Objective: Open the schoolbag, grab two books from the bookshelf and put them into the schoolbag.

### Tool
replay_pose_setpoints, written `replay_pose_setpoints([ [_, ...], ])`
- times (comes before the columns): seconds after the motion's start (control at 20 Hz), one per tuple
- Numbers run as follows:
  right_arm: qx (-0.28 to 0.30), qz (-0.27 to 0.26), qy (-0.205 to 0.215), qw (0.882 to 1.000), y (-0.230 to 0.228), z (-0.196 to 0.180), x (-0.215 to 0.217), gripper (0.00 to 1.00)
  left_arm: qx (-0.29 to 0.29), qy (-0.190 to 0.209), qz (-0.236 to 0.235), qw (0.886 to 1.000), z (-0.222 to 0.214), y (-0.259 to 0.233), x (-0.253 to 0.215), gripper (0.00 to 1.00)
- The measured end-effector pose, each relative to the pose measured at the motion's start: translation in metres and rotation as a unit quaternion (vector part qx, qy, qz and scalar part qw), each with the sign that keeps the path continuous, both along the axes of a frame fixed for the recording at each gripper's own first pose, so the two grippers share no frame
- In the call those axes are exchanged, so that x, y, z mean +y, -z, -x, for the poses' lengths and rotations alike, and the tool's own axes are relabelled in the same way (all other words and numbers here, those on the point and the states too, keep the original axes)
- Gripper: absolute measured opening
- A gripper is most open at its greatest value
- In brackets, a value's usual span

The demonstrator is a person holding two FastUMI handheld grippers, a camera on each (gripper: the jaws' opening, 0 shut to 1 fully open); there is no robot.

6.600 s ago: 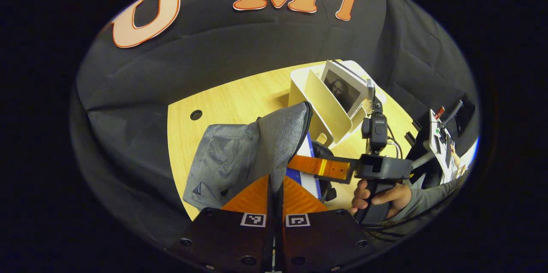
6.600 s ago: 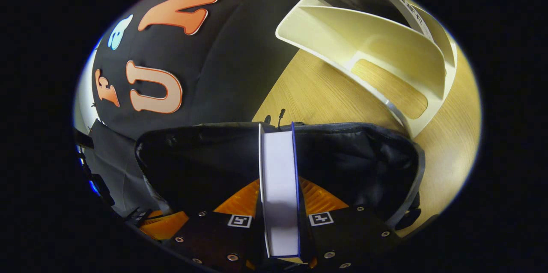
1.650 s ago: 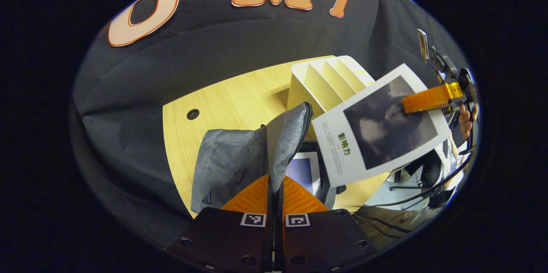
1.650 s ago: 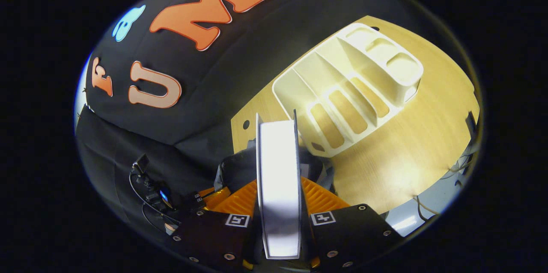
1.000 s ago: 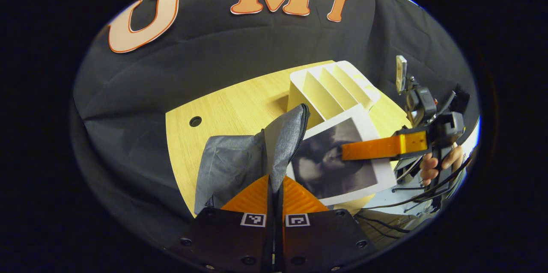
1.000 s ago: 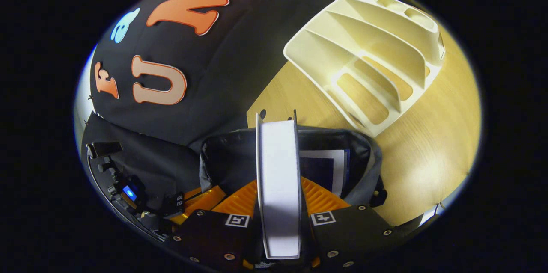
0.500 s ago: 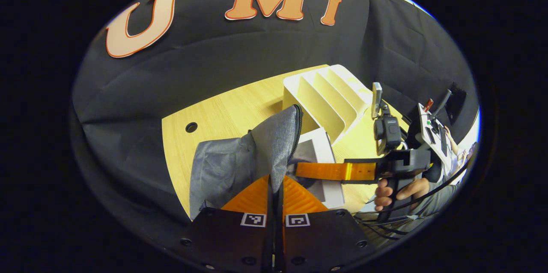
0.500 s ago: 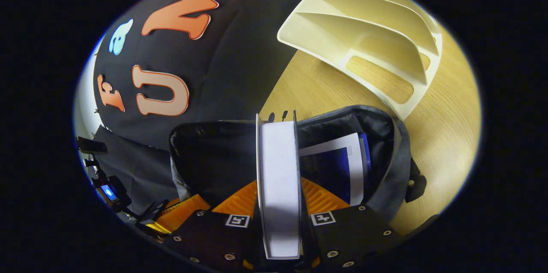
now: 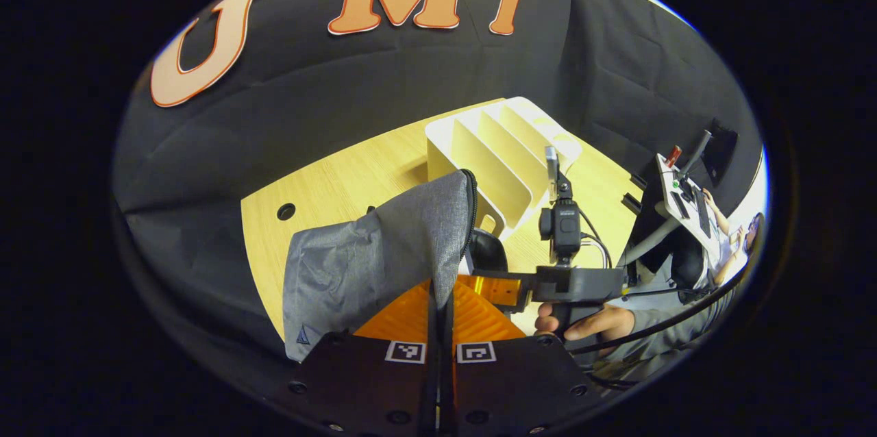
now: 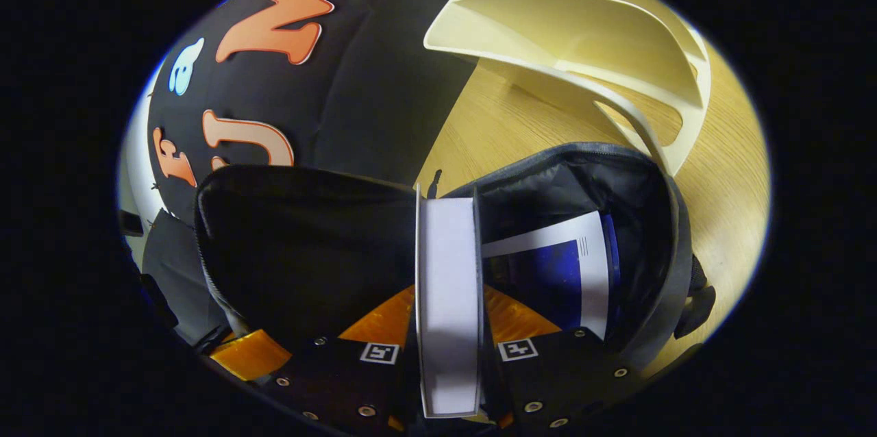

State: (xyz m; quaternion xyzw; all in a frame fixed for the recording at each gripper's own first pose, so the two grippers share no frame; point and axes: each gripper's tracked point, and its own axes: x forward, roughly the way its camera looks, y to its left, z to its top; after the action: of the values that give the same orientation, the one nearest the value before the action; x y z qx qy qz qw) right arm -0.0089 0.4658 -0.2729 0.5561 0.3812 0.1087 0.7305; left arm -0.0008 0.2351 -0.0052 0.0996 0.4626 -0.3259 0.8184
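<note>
The light wooden counter (image 9: 342,183) carries a cream slotted plastic bookshelf (image 9: 493,149) and, just near of it, an open grey fabric schoolbag (image 9: 370,259). The left gripper (image 9: 439,314) pinches the bag's flap. The right gripper (image 10: 449,348) clamps a white-paged book (image 10: 449,286) inside the opening, beside a blue-and-white book (image 10: 562,266).

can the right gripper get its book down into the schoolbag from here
Probably yes. The right gripper holds the book edge-on over the schoolbag, whose mouth the left gripper pulls open; the blue book inside leaves room beside it.
</note>
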Motion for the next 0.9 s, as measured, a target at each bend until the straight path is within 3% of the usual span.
replay_pose_setpoints([
  [0.15, 0.033, 0.027, -0.031, 0.999, 0.010, 0.011, 0.002, 0.43, -0.002, -0.014, -0.001, 1.000, -0.005, 0.004, 0.004, 0.03],
  [0.2, 0.040, 0.057, -0.047, 0.996, 0.016, 0.017, -0.010, 0.53, -0.005, -0.021, -0.007, 1.000, -0.007, 0.006, 0.008, 0.03],
  [0.25, 0.041, 0.077, -0.067, 0.994, 0.018, 0.022, -0.014, 0.38, -0.007, -0.028, -0.009, 1.000, -0.007, 0.008, 0.009, 0.03],
  [0.3, 0.036, 0.091, -0.082, 0.992, 0.012, 0.027, -0.022, 0.83, -0.007, -0.035, -0.010, 0.999, -0.008, 0.010, 0.008, 0.03],
  [0.35, 0.031, 0.108, -0.095, 0.989, 0.010, 0.032, -0.030, 0.73, -0.010, -0.040, -0.014, 0.999, -0.007, 0.011, 0.008, 0.04],
  [0.4, 0.025, 0.126, -0.107, 0.986, 0.007, 0.037, -0.041, 0.83, -0.013, -0.046, -0.017, 0.999, -0.006, 0.012, 0.006, 0.04],
  [0.5, 0.007, 0.157, -0.119, 0.980, 0.000, 0.040, -0.066, 0.93, -0.020, -0.052, -0.025, 0.998, -0.004, 0.015, 0.000, 0.07],
  [0.6, -0.012, 0.187, -0.120, 0.975, -0.011, 0.038, -0.098, 0.96, -0.026, -0.056, -0.027, 0.998, 0.000, 0.017, -0.012, 0.13],
  [0.7, -0.035, 0.221, -0.107, 0.969, -0.023, 0.031, -0.133, 0.97, -0.026, -0.062, -0.022, 0.998, 0.005, 0.017, -0.030, 0.22],
  [0.9, -0.079, 0.289, -0.065, 0.952, -0.051, 0.014, -0.209, 0.98, -0.050, -0.062, 0.000, 0.997, -0.003, 0.005, -0.082, 0.51],
])
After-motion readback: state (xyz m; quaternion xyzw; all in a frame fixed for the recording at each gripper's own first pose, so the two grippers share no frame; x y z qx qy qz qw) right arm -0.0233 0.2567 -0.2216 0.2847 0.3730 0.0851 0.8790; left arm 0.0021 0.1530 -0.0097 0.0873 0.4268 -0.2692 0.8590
